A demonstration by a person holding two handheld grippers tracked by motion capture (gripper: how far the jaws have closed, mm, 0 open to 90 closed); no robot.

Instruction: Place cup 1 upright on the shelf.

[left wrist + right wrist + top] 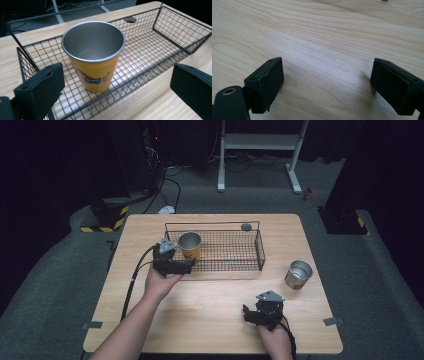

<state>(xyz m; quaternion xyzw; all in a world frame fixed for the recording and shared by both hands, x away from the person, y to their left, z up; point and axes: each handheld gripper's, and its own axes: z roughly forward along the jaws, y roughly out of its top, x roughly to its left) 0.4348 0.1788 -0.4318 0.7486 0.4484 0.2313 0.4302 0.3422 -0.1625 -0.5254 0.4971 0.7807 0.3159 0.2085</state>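
Observation:
A yellow cup with a steel inside stands upright in the left end of a black wire basket. My left gripper is held just outside the basket's front left corner, open. In the left gripper view the cup stands ahead between the wide-spread jaws of the left gripper, clear of both, inside the basket. My right gripper rests low near the table's front edge. In its own view the right gripper is open over bare wood with nothing between its jaws.
A plain silver cup stands upright on the wooden table, right of the basket. A dark round hole sits in the tabletop behind the basket. Beyond the table are grey carpet, cables and a white stand.

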